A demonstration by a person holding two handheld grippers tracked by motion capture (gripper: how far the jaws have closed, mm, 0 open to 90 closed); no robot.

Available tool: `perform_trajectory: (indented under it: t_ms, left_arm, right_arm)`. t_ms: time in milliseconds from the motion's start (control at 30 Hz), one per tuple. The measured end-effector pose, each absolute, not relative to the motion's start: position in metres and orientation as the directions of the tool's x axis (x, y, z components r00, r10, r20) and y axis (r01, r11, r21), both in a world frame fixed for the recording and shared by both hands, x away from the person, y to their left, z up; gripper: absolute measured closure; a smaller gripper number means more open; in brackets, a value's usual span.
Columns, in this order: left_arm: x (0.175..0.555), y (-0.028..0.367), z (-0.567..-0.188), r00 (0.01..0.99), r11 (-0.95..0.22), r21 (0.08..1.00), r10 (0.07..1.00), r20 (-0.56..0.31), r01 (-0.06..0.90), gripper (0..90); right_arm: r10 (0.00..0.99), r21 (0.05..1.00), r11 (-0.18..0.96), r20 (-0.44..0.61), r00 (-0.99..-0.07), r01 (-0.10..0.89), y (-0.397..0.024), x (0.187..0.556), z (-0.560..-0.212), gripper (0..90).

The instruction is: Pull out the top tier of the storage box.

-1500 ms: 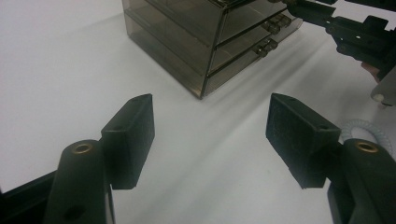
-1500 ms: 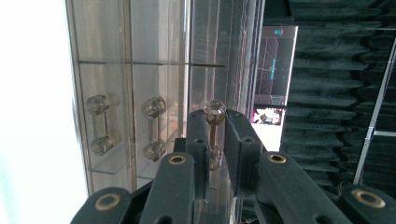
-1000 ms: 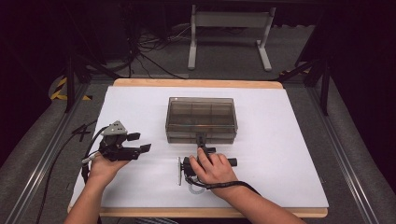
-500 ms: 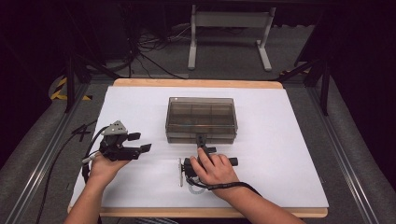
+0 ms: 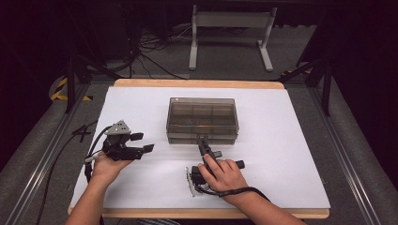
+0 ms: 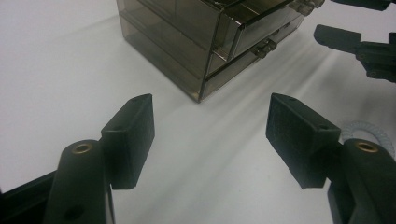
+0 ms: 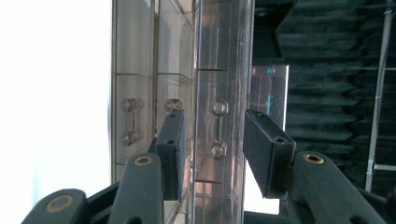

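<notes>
- Smoky, see-through plastic makes up the drawer box (image 5: 202, 120), which stands on the white table sheet (image 5: 281, 154) and serves as the landmark here.
- The right gripper (image 5: 204, 145) sits at the near front face of the drawer box, held by the right hand (image 5: 224, 174) just nearer the person than the box.
- In the right gripper view the right gripper (image 7: 212, 135) is rolled on its side, and its jaws stand on either side of a drawer front with its small clear handle (image 7: 218, 127). The jaws have just been opening; the pads are now apart from the drawer front and press on nothing.
- The left gripper (image 5: 141, 143) lies to the left of the drawer box, near it and clear of it, pointing towards it; the left hand (image 5: 109, 163) holds it from the near side.
- In the left gripper view the left gripper (image 6: 210, 135) has its jaws spread wide over bare sheet, with nothing between them; the near corner of the drawer box (image 6: 201, 70) lies beyond the jaw tips.
- A wooden table edge (image 5: 197, 84) runs behind the drawer box.
</notes>
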State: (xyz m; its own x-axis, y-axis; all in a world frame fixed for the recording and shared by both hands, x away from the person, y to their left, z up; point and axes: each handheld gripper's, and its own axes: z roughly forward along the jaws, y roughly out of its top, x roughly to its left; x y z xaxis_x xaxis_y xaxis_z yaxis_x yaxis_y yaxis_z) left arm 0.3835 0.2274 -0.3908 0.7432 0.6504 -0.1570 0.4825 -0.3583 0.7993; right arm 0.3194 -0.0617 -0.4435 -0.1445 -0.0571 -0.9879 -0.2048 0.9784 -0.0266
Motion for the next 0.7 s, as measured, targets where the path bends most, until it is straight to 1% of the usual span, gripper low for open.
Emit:
perform_trajectory:
  t_ms: [200,333,467,533,633,700]
  left_arm:
    - [0.381,0.229,-0.391,0.739,-0.359,0.797,0.656,-0.155,0.485,33.2]
    - [0.380,0.229,-0.391,0.736,-0.357,0.798,0.659,-0.153,0.485,33.2]
    - [0.380,0.229,-0.392,0.734,-0.356,0.798,0.661,-0.154,0.487,33.2]
    - [0.380,0.230,-0.392,0.733,-0.355,0.797,0.663,-0.154,0.488,33.2]
    - [0.380,0.229,-0.392,0.733,-0.354,0.799,0.663,-0.152,0.486,33.2]
    - [0.380,0.229,-0.391,0.736,-0.357,0.799,0.660,-0.151,0.484,33.2]
  right_arm:
    - [-0.027,0.012,0.964,-0.990,-0.140,-0.267,-0.074,0.311,-0.442,59.5]
    - [-0.022,0.020,0.954,-0.990,-0.138,-0.299,-0.082,0.307,-0.444,59.1]
    - [-0.014,0.038,0.936,-0.990,-0.144,-0.350,-0.090,0.306,-0.445,56.2]
    - [-0.006,0.052,0.926,-0.989,-0.151,-0.375,-0.096,0.307,-0.444,54.0]
    - [0.011,0.077,0.914,-0.986,-0.166,-0.398,-0.103,0.307,-0.443,54.0]
    - [0.044,0.130,0.897,-0.977,-0.209,-0.422,-0.107,0.308,-0.442,53.5]
